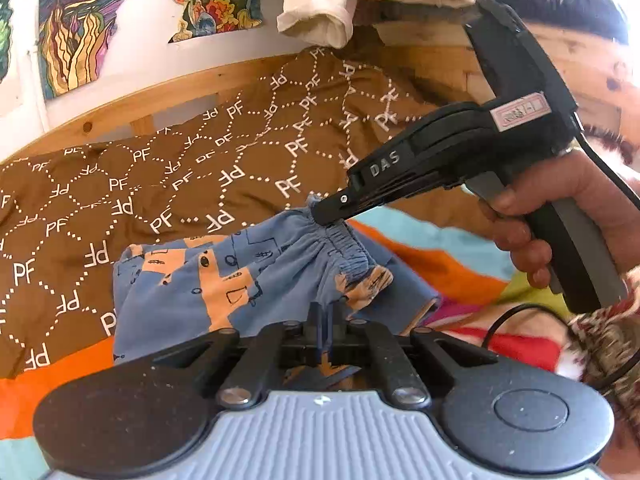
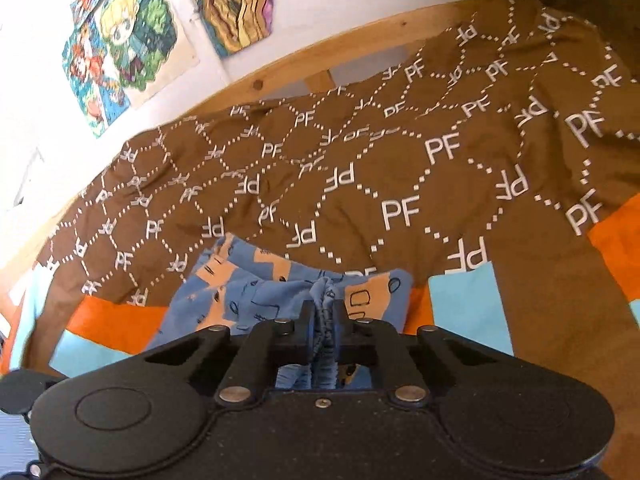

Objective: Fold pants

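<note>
Holding: the blue-and-peach printed pants (image 1: 224,280) are pinched at two places and lifted off the bedding, so I judge this the carrying part of a fold, with the crease not yet laid down.
Pants: small, soft cotton-like cloth, blue ground with peach patches and dark doodle outlines; the gathered elastic waistband (image 1: 348,246) puckers into tight ribs. The body sags in loose folds below the waistband, over the brown blanket's near edge.
Right gripper: the right gripper (image 1: 326,216) is clamped on the waistband; in its own view the jaws are closed with bunched blue elastic squeezed between them (image 2: 324,312).
Left gripper: the left gripper (image 1: 324,320) has its fingers drawn together on a fold of the pants below the waistband, blue cloth showing in the narrow slot.
Next move: it calls, I judge, for bringing both pinch points together over the pants' far part, keeping the cloth taut so the halves stack flat, then lowering before letting go. Limp cloth is likely to wrinkle if the tension drops.
Beyond the pants: a brown blanket (image 2: 360,184) with white dotted lattice and PF letters, creased, lies behind the pants; under both, an orange, turquoise and red sheet (image 2: 468,304).
Farther off: a pine bed frame (image 2: 280,72) behind the blanket, then a white wall with colourful cartoon posters (image 2: 128,48).
</note>
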The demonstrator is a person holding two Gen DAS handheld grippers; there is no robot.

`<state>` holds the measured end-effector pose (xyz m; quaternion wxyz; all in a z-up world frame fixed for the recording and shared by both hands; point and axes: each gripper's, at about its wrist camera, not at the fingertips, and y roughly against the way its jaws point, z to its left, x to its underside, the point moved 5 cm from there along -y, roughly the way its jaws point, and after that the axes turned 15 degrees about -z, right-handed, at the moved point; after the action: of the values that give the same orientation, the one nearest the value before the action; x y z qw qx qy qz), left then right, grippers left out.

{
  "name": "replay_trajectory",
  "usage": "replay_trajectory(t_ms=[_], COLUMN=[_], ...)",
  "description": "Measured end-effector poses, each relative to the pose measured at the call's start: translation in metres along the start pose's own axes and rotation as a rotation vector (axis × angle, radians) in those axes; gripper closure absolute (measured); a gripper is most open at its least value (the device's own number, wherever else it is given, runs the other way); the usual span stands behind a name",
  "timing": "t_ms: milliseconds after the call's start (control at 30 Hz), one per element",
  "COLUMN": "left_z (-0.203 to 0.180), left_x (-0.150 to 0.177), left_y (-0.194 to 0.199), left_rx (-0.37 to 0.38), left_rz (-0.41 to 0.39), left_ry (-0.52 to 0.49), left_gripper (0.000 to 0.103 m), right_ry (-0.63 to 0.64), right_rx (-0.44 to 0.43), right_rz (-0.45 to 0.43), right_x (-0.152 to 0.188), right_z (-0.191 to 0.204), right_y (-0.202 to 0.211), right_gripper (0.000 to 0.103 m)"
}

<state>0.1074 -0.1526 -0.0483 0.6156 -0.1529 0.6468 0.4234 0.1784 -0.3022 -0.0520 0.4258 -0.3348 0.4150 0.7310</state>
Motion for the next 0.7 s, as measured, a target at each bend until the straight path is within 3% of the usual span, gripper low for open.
replay_trajectory(t_ms=[167, 300, 367, 400, 467, 500, 533, 567, 633, 700], left_z=[-0.006, -0.01, -0.007, -0.003, 0.007, 0.013, 0.02, 0.028, 0.044, 0.062], left_x=[-0.008, 0.003, 0.009, 0.01, 0.006, 0.001, -0.002, -0.005, -0.004, 0.004], left_y=[0.006, -0.003, -0.006, -0.005, 0.003, 0.008, 0.012, 0.015, 0.015, 0.006], left_rx=[0.057, 0.091, 0.1, 0.1, 0.086, 0.071, 0.05, 0.018, -0.056, -0.127], left_rz=[-0.02, 0.021, 0.053, 0.065, 0.052, 0.036, 0.017, -0.001, 0.005, 0.075], left_ry=[0.037, 0.036, 0.066, 0.092, 0.141, 0.162, 0.179, 0.196, 0.238, 0.276], left_gripper=[0.101, 0.101, 0.099, 0.096, 0.081, 0.064, 0.047, 0.042, 0.039, 0.039], right_ry=[-0.058, -0.053, -0.025, -0.006, 0.017, 0.026, 0.054, 0.104, 0.192, 0.276], right_rx=[0.045, 0.074, 0.102, 0.121, 0.155, 0.161, 0.166, 0.173, 0.168, 0.145], right_rz=[-0.019, 0.017, 0.053, 0.059, 0.039, 0.015, -0.01, -0.041, -0.079, -0.079], right_x=[-0.015, -0.013, -0.002, 0.004, 0.012, 0.012, 0.011, 0.01, 0.009, 0.013], right_z=[-0.002, -0.009, -0.015, -0.017, -0.019, -0.017, -0.014, -0.008, 0.004, 0.018], right_y=[0.029, 0.031, 0.024, 0.021, 0.023, 0.027, 0.031, 0.035, 0.041, 0.043], right_gripper=[0.095, 0.093, 0.076, 0.073, 0.058, 0.05, 0.032, 0.019, 0.016, 0.009])
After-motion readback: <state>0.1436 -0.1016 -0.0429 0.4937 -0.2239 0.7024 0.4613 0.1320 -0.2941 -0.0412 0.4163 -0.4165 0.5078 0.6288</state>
